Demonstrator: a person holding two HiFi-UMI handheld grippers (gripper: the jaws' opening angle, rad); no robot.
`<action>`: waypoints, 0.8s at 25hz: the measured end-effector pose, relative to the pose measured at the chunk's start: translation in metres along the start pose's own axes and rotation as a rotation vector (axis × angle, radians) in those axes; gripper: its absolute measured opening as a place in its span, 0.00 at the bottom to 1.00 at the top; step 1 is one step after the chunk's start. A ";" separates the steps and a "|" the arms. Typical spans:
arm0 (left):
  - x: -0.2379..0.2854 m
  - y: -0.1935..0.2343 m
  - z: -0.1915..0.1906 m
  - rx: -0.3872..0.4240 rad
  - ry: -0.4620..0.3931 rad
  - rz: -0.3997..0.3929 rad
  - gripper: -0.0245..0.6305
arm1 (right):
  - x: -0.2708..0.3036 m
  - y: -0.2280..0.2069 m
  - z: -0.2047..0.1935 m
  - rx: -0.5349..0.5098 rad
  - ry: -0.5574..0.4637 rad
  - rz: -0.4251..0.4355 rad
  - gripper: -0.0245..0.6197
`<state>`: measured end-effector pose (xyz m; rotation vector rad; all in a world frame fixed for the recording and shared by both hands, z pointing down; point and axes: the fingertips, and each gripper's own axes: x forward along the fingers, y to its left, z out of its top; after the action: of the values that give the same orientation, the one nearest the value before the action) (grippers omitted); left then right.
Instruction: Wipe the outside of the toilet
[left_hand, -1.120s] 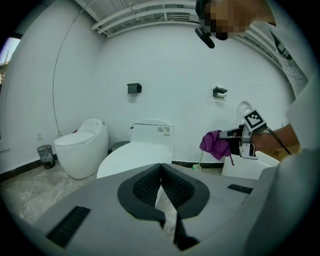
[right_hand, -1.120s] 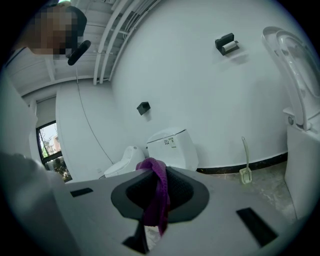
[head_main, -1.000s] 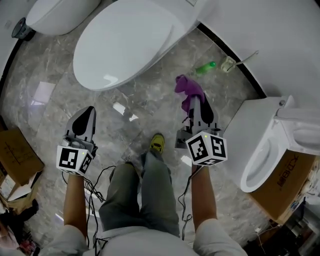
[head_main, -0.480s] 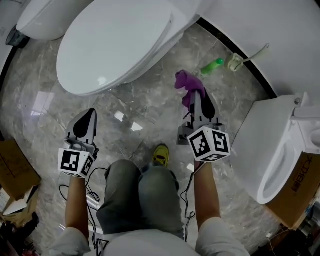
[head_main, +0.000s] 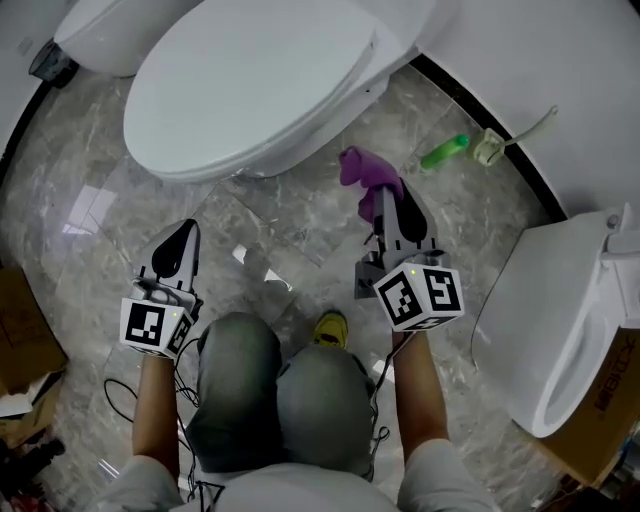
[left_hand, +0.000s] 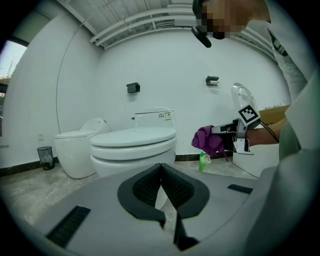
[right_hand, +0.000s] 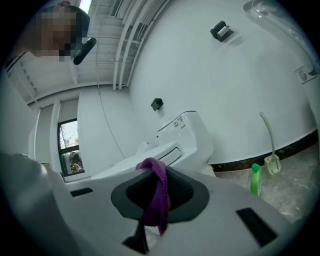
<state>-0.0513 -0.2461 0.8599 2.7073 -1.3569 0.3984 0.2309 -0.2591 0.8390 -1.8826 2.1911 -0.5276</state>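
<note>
Right gripper view looks along the right tool, whose jaws are clamped on a purple cloth. The cloth arches over the jaw tips and hangs down between the dark pads in a narrow fold. Left gripper view shows the left tool with its jaws drawn together at the tips and nothing between them. In the head view the right tool sits right of centre with the cloth bunched at its tip. The cloth is just below the right flank of the toilet in the frame, close to it but apart from it. The left tool is at lower left, over the grey marble floor and well apart from the right one. White with its lid down, the toilet fills the upper middle of that frame. Toward the upper right, a green bottle lies on the floor beside a toilet brush, both near the dark strip at the foot of the wall. A second toilet shows at the upper left corner with a small dark bin next to it. A third toilet fills the right edge. The person's knees are at bottom centre, with a yellow shoe between them.
</note>
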 end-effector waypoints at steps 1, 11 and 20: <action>-0.005 0.002 -0.004 -0.006 -0.007 0.008 0.06 | 0.001 0.009 -0.005 -0.007 0.004 0.021 0.12; -0.048 0.034 -0.035 -0.020 -0.033 0.080 0.06 | 0.016 0.117 -0.060 -0.053 0.076 0.287 0.12; -0.078 0.056 -0.057 -0.015 -0.027 0.120 0.06 | 0.037 0.205 -0.098 -0.064 0.132 0.514 0.12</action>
<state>-0.1512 -0.2084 0.8918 2.6370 -1.5284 0.3604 0.0008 -0.2566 0.8504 -1.2538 2.6696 -0.4927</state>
